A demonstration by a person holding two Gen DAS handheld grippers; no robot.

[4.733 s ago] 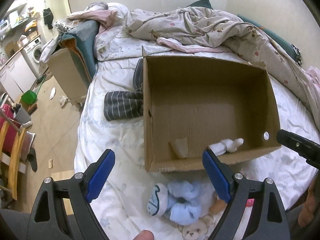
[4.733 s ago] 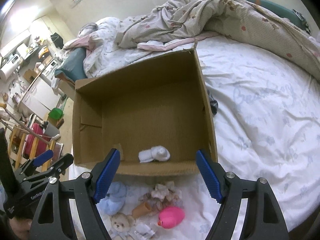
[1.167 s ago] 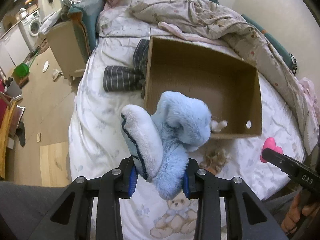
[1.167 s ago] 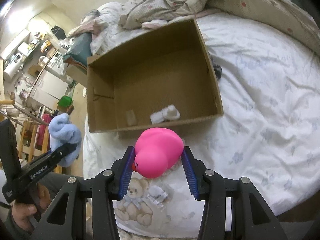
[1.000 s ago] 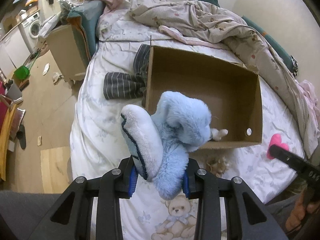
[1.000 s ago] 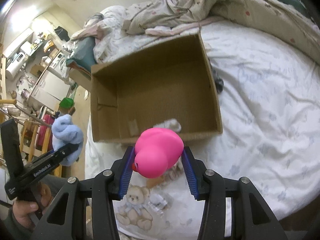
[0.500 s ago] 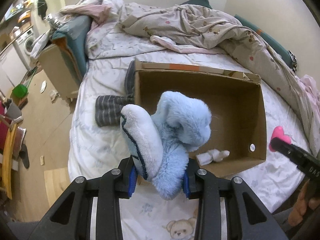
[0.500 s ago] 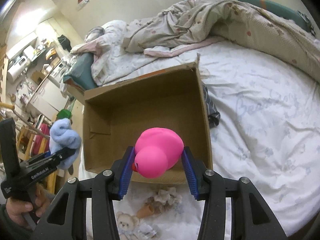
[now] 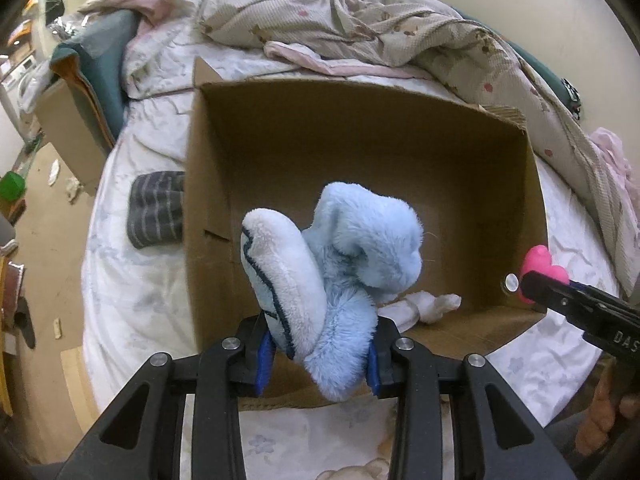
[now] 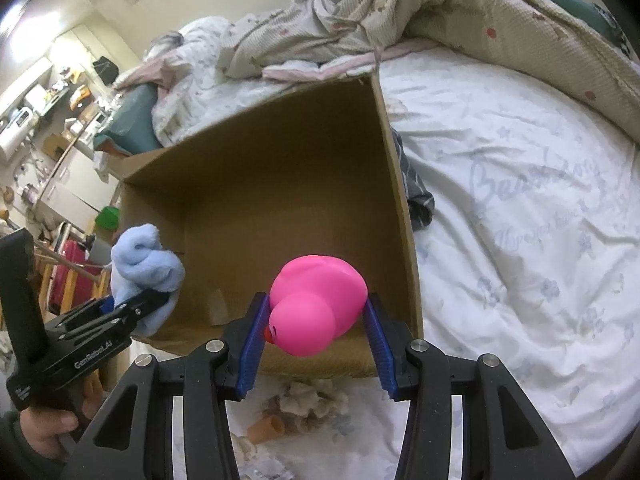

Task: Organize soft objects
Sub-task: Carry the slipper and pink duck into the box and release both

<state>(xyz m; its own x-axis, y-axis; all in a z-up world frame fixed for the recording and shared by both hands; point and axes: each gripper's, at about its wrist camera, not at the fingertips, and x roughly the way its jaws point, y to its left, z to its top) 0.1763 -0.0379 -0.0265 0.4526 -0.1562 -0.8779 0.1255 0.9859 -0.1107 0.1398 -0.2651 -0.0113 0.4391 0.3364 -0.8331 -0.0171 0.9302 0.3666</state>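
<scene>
My left gripper (image 9: 318,356) is shut on a light blue plush toy (image 9: 340,264) and holds it over the near wall of an open cardboard box (image 9: 360,148) on the bed. The plush also shows in the right wrist view (image 10: 144,268). My right gripper (image 10: 316,344) is shut on a pink rubber duck (image 10: 316,304), held above the box's near right corner (image 10: 404,216). The duck shows at the box's right edge in the left wrist view (image 9: 540,268). A white rolled sock (image 9: 424,306) lies on the box floor.
A small tan soft toy (image 10: 296,408) lies on the white sheet (image 10: 520,200) in front of the box. A striped grey garment (image 9: 156,208) lies left of the box. A rumpled beige quilt (image 9: 380,28) lies behind it. The bed edge and floor (image 9: 44,208) are at left.
Both grippers have moved forward and lower toward the box, each still holding its toy. The box now fills more of both views, and the toys sit over its near edge.
</scene>
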